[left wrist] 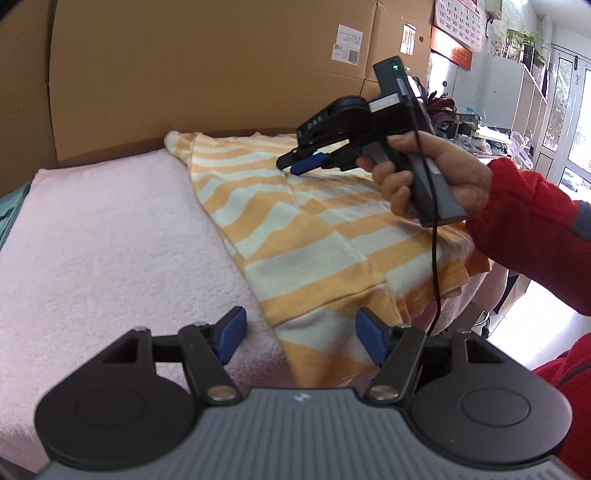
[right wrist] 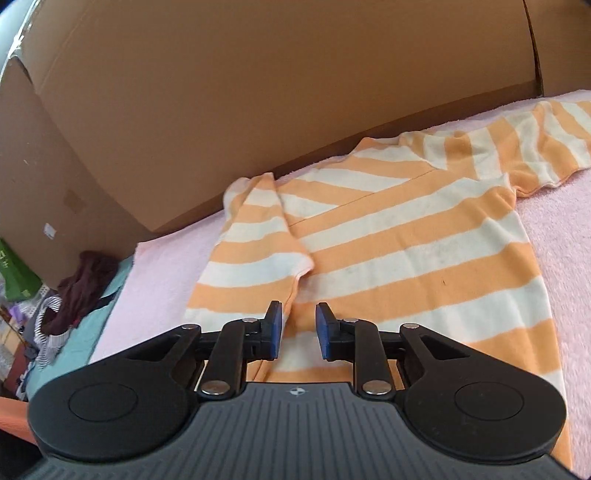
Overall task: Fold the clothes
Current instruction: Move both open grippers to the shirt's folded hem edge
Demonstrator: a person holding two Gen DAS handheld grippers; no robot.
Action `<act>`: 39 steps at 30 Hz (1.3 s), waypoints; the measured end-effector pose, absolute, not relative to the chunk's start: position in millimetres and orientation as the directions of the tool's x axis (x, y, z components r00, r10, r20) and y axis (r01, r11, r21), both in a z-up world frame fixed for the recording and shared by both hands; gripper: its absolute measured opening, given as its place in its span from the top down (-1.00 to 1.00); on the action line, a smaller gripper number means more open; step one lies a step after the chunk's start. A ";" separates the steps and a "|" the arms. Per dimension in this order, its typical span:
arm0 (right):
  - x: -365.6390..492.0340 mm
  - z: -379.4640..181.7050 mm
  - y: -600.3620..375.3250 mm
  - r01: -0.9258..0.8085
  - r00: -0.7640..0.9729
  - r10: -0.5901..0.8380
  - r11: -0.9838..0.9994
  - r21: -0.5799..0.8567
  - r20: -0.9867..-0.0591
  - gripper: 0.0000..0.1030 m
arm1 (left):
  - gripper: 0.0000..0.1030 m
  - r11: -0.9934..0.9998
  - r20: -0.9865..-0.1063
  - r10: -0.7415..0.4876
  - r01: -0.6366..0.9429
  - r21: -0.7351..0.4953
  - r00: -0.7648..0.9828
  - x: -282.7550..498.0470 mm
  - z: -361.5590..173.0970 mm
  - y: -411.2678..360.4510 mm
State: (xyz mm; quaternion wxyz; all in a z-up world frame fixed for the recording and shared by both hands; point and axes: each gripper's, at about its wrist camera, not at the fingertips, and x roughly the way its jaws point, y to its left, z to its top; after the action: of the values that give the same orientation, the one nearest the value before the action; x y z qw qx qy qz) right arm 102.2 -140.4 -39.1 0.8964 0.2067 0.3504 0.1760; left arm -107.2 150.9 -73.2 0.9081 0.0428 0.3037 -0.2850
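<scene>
Risk: shirt is soft, limp knit lying on a fuzzy pink towel, so a pinch may grab one layer only or drag the towel pile, skewing the fold. Shirt, orange and cream stripes, lies flat against the cardboard box, one sleeve folded in. Left gripper gapes wide over the hem, empty; right gripper narrowly parted, nothing held.

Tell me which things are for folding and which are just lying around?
For folding: striped shirt, pink towel under it, left gripper, right gripper.
Lying around: cardboard boxes, clothes pile, calendar.
</scene>
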 end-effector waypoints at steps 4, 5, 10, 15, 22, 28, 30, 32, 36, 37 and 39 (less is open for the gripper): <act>109.8 -37.9 -134.2 -0.203 0.686 0.480 0.848 0.490 -0.546 0.86 | -0.33 0.831 -0.576 -0.502 0.544 -0.115 0.645 -105.9 -72.9 154.9; 110.6 -35.9 -132.6 -0.218 0.680 0.490 0.845 0.488 -0.545 0.92 | -0.33 0.829 -0.576 -0.507 0.545 -0.122 0.642 -105.6 -72.5 155.9; 122.2 -14.0 -133.5 -0.229 0.743 0.444 0.872 0.433 -0.500 0.92 | -0.32 0.815 -0.563 -0.534 0.560 -0.145 0.631 -105.0 -69.7 155.8; 148.2 -22.7 -131.2 -0.227 0.713 0.442 0.880 0.417 -0.544 0.83 | -0.32 0.803 -0.569 -0.543 0.580 -0.137 0.617 -106.9 -73.2 146.3; 92.8 -29.6 -156.5 -0.235 0.686 0.482 0.856 0.461 -0.545 0.22 | -0.29 0.792 -0.563 -0.564 0.588 -0.163 0.604 -107.2 -71.0 145.8; 1.9 -28.9 -164.2 -0.436 0.542 0.670 0.740 0.512 -0.508 0.31 | -0.17 0.789 -0.568 -0.570 0.589 -0.176 0.594 -107.3 -68.6 151.7; -27.4 -29.5 -160.4 -0.494 0.503 0.694 0.720 0.487 -0.516 0.31 | -0.10 0.792 -0.571 -0.564 0.586 -0.169 0.597 -108.7 -68.0 150.9; -49.3 -30.5 -154.0 -0.536 0.463 0.714 0.697 0.476 -0.525 0.31 | 0.09 0.797 -0.575 -0.558 0.579 -0.171 0.599 -107.9 -68.8 150.8; -72.0 -33.5 -139.9 -0.600 0.417 0.743 0.658 0.455 -0.524 0.33 | 0.50 0.814 -0.576 -0.545 0.549 -0.189 0.609 -103.7 -69.2 153.5; -74.7 -34.1 -136.2 -0.612 0.420 0.740 0.658 0.439 -0.526 0.35 | 0.57 0.816 -0.578 -0.540 0.547 -0.184 0.612 -104.3 -68.1 153.8; -76.0 -33.4 -130.2 -0.620 0.439 0.718 0.677 0.396 -0.540 0.69 | 0.63 0.820 -0.580 -0.532 0.546 -0.172 0.617 -106.6 -66.0 154.8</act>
State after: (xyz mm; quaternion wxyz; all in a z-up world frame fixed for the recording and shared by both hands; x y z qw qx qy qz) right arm -76.0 -130.2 -33.4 0.8455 0.0695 0.3518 0.3957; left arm -106.6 154.8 -66.0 0.8990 0.0109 0.3189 -0.2999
